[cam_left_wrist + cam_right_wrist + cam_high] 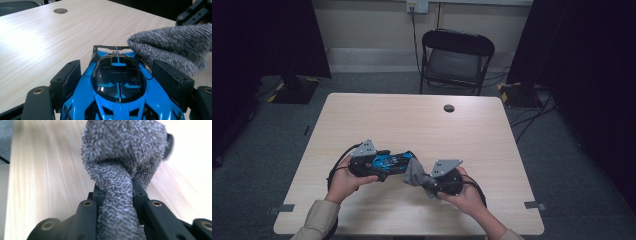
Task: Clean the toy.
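Two grippers working above the desk (422, 125): left gripper (384, 167) jaws clamping blue toy car (120, 90), right gripper (434, 182) jaws pinching grey cloth (120, 160) touching car's rear.

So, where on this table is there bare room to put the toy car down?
The far half of the table is bare, from the hands up to the round cable hole, and so are its left and right margins. It is crowded near the front edge, where the left gripper holds the blue toy car and the right gripper presses the grey cloth against it.
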